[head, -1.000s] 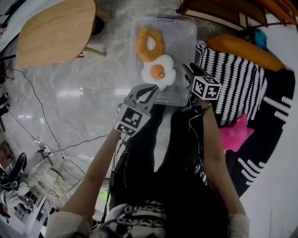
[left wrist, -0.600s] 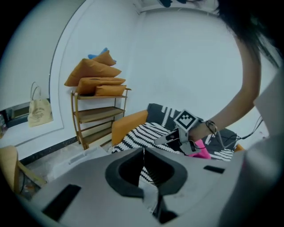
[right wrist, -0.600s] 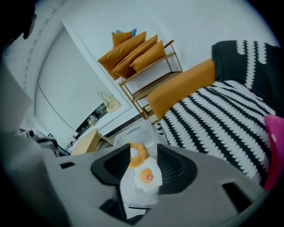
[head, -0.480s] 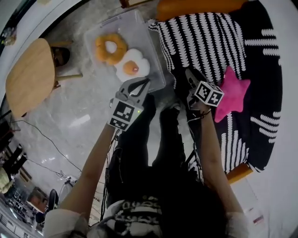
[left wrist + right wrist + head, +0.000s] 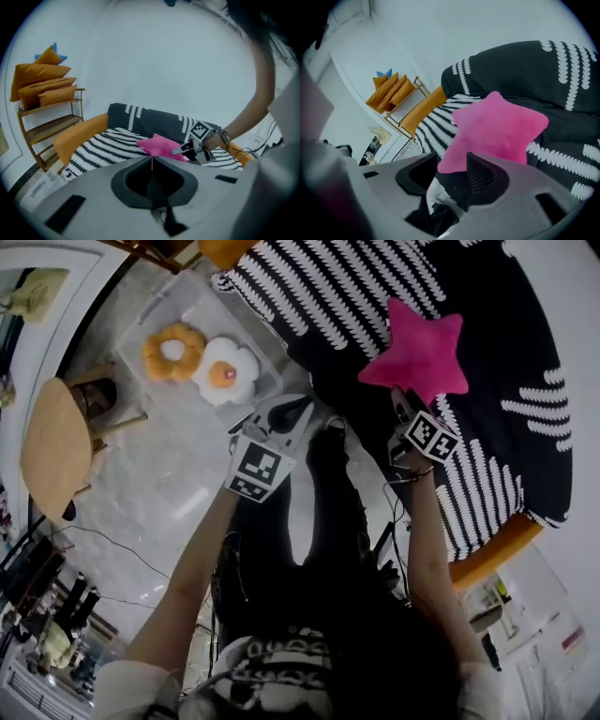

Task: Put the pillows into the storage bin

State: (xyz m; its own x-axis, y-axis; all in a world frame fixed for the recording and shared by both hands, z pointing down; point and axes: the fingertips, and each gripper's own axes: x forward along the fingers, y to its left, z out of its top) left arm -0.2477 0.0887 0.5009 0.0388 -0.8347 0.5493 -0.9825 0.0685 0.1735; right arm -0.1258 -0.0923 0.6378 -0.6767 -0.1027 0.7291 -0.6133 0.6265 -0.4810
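A pink star pillow lies on the black-and-white striped sofa. My right gripper is at the star's lower point. In the right gripper view its jaws stand open with that point of the star pillow between the fingers. My left gripper hovers over the floor beside the bin, shut and empty. The clear storage bin at the upper left holds a donut pillow and a fried-egg pillow.
A round wooden table stands on the marble floor left of the bin. The person's dark legs fill the middle between both arms. A rack with orange cushions stands beside the sofa's orange arm. Cables trail at the lower left.
The view has swung from the bin toward the sofa. The right gripper has moved forward to the pink star's lower point. The left gripper stays shut near the bin's corner.
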